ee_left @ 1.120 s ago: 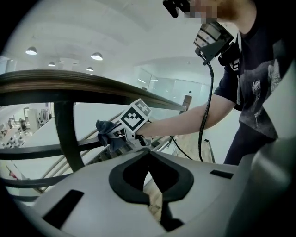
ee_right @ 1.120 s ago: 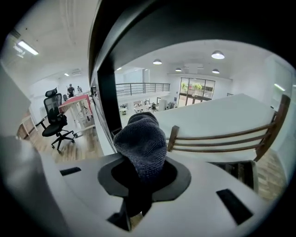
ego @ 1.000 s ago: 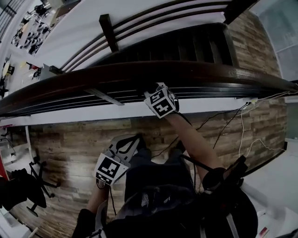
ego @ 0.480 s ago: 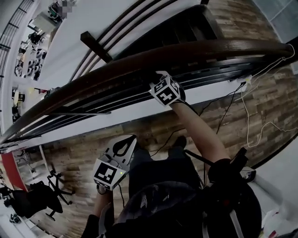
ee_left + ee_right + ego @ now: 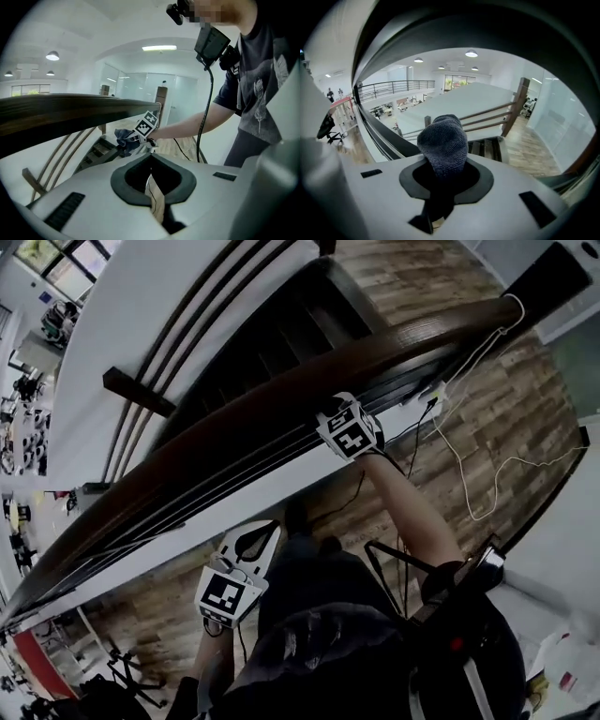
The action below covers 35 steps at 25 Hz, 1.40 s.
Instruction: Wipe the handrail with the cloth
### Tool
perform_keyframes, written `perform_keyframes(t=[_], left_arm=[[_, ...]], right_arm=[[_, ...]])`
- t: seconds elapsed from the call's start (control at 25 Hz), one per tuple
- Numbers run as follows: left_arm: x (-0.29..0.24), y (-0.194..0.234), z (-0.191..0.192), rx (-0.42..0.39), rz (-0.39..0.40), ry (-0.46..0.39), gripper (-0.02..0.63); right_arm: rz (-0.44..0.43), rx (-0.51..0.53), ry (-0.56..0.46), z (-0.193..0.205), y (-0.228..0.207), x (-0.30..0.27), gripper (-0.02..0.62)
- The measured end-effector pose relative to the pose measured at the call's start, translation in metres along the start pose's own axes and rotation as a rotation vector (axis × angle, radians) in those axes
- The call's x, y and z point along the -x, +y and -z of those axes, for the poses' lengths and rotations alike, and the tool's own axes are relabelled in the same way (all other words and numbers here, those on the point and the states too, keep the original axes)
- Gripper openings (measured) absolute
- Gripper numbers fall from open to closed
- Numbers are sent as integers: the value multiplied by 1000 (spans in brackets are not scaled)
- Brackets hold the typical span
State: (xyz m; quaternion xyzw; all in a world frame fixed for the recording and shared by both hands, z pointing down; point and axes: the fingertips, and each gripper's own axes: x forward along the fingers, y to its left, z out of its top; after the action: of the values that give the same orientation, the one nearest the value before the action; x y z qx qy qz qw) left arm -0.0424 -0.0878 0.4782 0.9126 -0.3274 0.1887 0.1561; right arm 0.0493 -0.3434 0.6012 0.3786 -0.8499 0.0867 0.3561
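A dark wooden handrail (image 5: 253,423) runs slantwise across the head view, with thin dark bars (image 5: 234,486) running along just beneath it and a white ledge below those. Beyond the rail a staircase (image 5: 281,334) drops away, flanked by a second wooden railing on a brown post (image 5: 139,392). On the near side lies a plank floor (image 5: 506,418); a loose white cable (image 5: 466,486) trails over it from the rail's upper end, and an office chair (image 5: 127,673) stands at the lower left. The right gripper (image 5: 443,168) is raised on an outstretched arm (image 5: 412,512) to the near edge of the handrail, its marker cube right against the wood. Its jaws pinch a bunched grey-blue knit cloth (image 5: 443,140), which bulges out past the tips; the rail's dark underside arches close above it. Whether the cloth actually touches the wood I cannot tell. The left gripper (image 5: 151,180) hangs low by the person's body, well apart from the rail, its jaws pressed together with nothing between them.
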Motion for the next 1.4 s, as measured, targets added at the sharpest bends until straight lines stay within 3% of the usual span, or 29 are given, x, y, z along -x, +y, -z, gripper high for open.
perform_keyframes(t=[0.16, 0.28, 0.48, 0.64, 0.76, 1.08, 1.28, 1.4], left_arm=[[-68, -15, -40, -68, 166, -2, 8], [-115, -32, -77, -100, 228, -19, 8], [-194, -59, -109, -118, 185, 6, 8], [-250, -84, -120, -94, 114, 56, 8], [-286, -104, -143, -89, 103, 68, 8], [-333, -122, -167, -172, 38, 145, 8], [-318, -121, -159, -160, -5, 149, 8], [-304, -112, -158, -142, -30, 116, 8]], right_arm=[[127, -80, 41, 38, -108, 21, 60], [207, -106, 65, 65, -187, 41, 60], [261, -196, 40, 116, -301, 75, 60], [242, -159, 10, 132, -361, 92, 60], [246, -146, 11, 144, -400, 102, 60], [220, -151, 1, 154, -452, 109, 60], [228, -139, -2, 157, -445, 117, 60], [115, -143, -31, 142, -407, 133, 60]])
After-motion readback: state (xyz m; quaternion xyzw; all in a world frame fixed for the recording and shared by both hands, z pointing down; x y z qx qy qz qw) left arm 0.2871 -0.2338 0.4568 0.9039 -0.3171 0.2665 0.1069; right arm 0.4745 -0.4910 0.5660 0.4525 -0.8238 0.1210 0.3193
